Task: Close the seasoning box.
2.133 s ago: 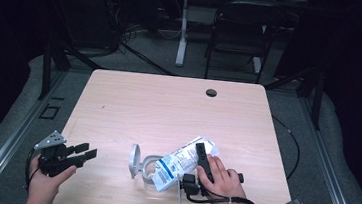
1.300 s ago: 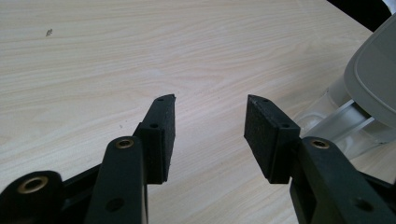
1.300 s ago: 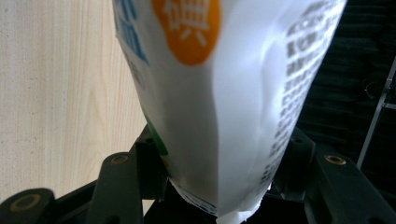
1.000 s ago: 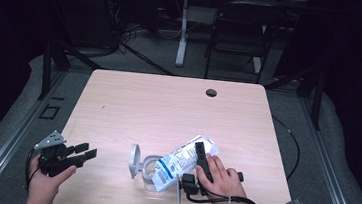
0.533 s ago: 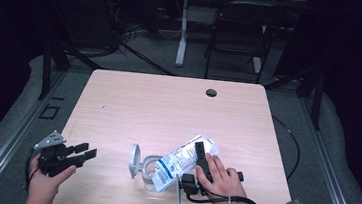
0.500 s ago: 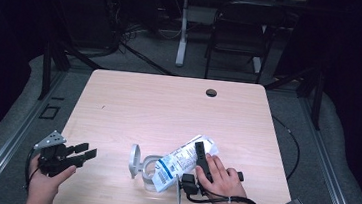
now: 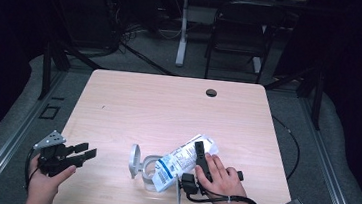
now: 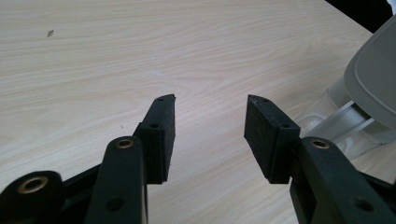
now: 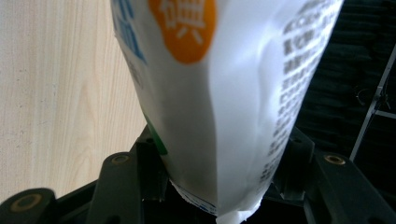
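A white printed pouch (image 7: 181,158) lies tilted over a clear container (image 7: 148,168) near the table's front edge. The container's grey round lid (image 7: 134,160) stands open on its left. My right gripper (image 7: 196,152) is shut on the pouch, and a hand rests over the gripper. In the right gripper view the pouch (image 9: 219,84), with an orange circle and blue print, is pinched at its lower end by the right gripper (image 9: 224,140). My left gripper (image 7: 88,150) is held at the front left corner, open and holding nothing. Its left gripper view (image 8: 210,100) shows bare wood between the pads and the grey lid (image 8: 376,79) at the right.
The wooden table (image 7: 168,111) has a round cable hole (image 7: 211,92) near its far edge. A chair (image 7: 241,32) and desk legs stand on the dark floor behind it. A cable (image 7: 239,202) trails from the right gripper.
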Motion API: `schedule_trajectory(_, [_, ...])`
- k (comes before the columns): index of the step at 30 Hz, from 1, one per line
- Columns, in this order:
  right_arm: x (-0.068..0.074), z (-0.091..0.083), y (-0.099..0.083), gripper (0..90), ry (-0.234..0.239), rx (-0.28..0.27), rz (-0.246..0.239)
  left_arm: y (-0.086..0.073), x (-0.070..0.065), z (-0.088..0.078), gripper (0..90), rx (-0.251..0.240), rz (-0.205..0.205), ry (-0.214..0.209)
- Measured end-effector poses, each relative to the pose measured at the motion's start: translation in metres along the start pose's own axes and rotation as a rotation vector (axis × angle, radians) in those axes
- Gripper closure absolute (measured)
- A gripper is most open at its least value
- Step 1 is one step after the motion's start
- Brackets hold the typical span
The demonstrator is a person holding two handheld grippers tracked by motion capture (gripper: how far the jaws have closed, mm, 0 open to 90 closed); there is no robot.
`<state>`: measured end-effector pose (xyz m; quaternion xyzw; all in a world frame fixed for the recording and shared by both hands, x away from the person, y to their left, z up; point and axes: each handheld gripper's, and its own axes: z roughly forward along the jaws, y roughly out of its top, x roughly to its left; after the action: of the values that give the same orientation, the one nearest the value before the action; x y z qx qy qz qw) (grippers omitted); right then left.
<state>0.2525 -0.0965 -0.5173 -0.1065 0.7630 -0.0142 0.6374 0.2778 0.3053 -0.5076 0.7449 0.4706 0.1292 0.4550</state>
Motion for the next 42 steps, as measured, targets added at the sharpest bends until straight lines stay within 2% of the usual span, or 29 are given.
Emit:
schedule_trajectory(7, [-0.0004,-0.0001,0.0002,48.1,0.009,0.008,0.011,-0.0003,0.0007,0.0002,53.6,0.000,-0.002,0.001])
schedule_trajectory(18, [-0.0026,-0.0020,-0.0010,49.5,-0.007,-0.004,0.015,-0.0005,0.0010,0.0007,53.6,0.001,-0.003,0.002])
schedule_trajectory(27, [-0.0024,-0.0024,-0.0017,50.8,-0.003,-0.015,0.023,-0.0010,0.0011,0.0011,53.6,0.005,-0.008,0.001])
schedule_trajectory(29, [-0.0033,-0.0032,-0.0012,50.8,-0.004,-0.006,0.008,-0.0010,0.0013,0.0011,53.6,0.005,-0.005,0.001])
schedule_trajectory(42, [-0.0036,-0.0032,-0.0014,51.2,-0.024,-0.017,0.001,-0.0013,0.0016,0.0012,53.6,0.007,-0.008,0.001])
